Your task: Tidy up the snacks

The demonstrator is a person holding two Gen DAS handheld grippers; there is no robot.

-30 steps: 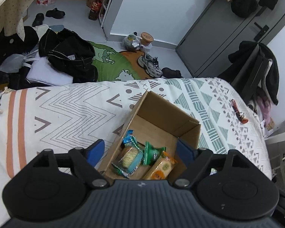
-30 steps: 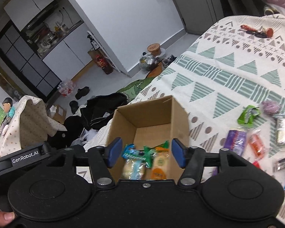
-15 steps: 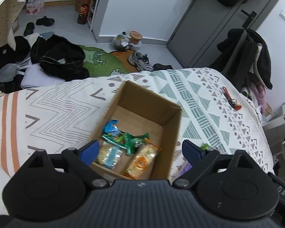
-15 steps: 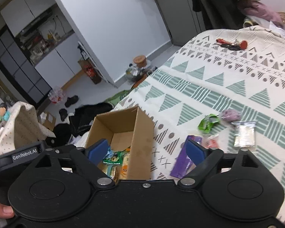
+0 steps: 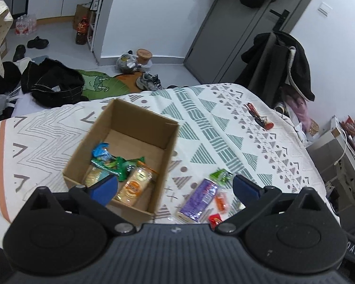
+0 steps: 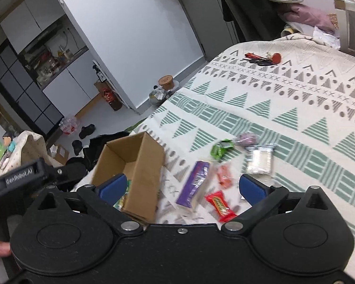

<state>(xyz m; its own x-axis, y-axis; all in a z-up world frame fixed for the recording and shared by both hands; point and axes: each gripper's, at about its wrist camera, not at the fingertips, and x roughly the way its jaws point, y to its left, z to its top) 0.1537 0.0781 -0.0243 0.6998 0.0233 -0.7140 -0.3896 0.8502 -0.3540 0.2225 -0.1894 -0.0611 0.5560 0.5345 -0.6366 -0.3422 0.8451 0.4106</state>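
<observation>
An open cardboard box (image 5: 170,137) (image 6: 146,165) sits on the patterned bedspread and holds several wrapped snacks, among them an orange-labelled pack (image 5: 135,184) and a green one (image 5: 123,163). To its right lie loose snacks: a purple bar (image 5: 200,197) (image 6: 194,184), a green packet (image 5: 220,174) (image 6: 220,149), an orange sweet (image 6: 224,176), a red wrapper (image 6: 221,206) and a clear white pack (image 6: 259,159). My left gripper (image 5: 175,188) hangs open above the box's right wall. My right gripper (image 6: 182,187) is open over the loose snacks, holding nothing.
A red and black object (image 5: 260,118) (image 6: 262,59) lies far back on the bedspread (image 5: 224,123). Clothes, shoes and a green rug cover the floor beyond the bed's far edge. A coat hangs on a rack (image 5: 279,64) at the right.
Both grippers have swung right, from over the box toward the loose snacks, and both stand wider open than a second ago. The box and snacks have not moved.
</observation>
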